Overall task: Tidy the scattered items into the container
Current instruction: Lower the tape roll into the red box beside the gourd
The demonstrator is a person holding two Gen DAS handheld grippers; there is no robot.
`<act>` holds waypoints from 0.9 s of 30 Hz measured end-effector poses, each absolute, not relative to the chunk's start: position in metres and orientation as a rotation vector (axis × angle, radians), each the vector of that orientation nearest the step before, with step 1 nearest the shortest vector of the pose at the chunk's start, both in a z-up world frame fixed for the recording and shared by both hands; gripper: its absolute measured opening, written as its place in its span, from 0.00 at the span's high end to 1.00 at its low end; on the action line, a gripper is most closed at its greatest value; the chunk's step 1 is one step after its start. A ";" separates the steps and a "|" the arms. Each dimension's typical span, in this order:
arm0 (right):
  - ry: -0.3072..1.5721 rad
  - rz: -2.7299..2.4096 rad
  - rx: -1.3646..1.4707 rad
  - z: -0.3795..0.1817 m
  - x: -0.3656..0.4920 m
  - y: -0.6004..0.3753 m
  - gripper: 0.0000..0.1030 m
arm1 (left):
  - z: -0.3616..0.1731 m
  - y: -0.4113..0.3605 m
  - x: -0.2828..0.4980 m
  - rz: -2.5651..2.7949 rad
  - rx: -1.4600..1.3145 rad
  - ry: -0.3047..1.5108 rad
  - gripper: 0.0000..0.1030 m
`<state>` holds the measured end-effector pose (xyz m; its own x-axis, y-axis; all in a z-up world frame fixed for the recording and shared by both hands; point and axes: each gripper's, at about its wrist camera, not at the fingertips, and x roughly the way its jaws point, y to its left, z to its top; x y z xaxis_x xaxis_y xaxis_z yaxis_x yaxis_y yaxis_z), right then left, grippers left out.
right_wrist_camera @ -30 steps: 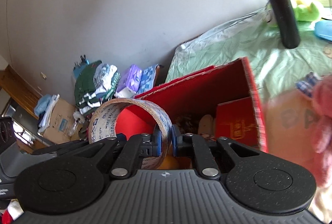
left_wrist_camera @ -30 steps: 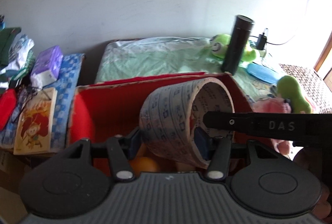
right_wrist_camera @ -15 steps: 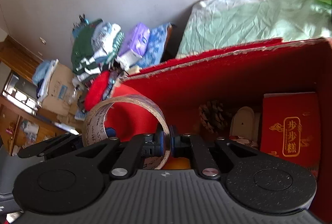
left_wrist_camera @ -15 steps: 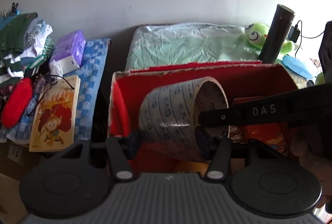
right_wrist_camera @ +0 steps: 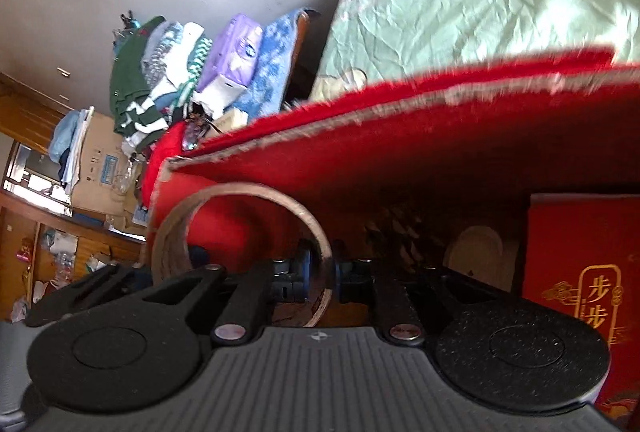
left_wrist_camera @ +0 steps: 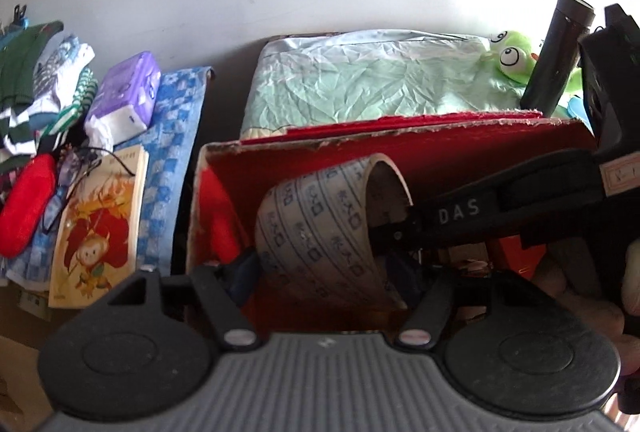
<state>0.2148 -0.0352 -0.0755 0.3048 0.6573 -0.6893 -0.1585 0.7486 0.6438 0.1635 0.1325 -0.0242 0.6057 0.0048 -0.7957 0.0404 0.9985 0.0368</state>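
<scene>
Two tools are meeting at one tape roll point(left_wrist_camera: 316, 228) inside the red box point(left_wrist_camera: 440, 140), which is sitting open in front of a crumpled pale green sheet point(left_wrist_camera: 360, 80). The left tool point(left_wrist_camera: 322, 270) is straddling the roll's printed outer face; its jaws have just been opening, and the blue pads are now standing clear of the roll on both sides, so this tool is released with the roll between its fingers. The right tool point(right_wrist_camera: 323, 272) is reaching in from the other side and is pinching the roll's cardboard wall, one pad inside the ring and one outside. Its jaws have just been easing apart slightly, yet the pads are appearing to press the wall. The roll is hanging tilted below the box's rim, near the left wall. A red packet with gold characters point(right_wrist_camera: 584, 272) is standing in the box's right part. Outside the box, a green frog plush point(left_wrist_camera: 512, 56) and a black flask point(left_wrist_camera: 560, 52) are resting behind it, while a purple tissue pack point(left_wrist_camera: 124, 96) and a picture book point(left_wrist_camera: 100, 228) are lying on a blue checked cloth point(left_wrist_camera: 172, 136) to the left.
</scene>
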 end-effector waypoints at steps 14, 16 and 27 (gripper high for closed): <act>1.208 0.524 0.468 -0.076 0.216 -0.038 0.87 | -0.031 0.123 0.173 -0.069 0.147 0.982 0.32; 1.193 0.520 0.394 -0.067 0.212 -0.033 0.86 | -0.027 0.129 0.176 -0.099 0.111 0.998 0.32; 1.123 0.536 0.498 -0.072 0.214 -0.058 0.83 | -0.020 0.140 0.178 -0.143 0.027 1.006 0.32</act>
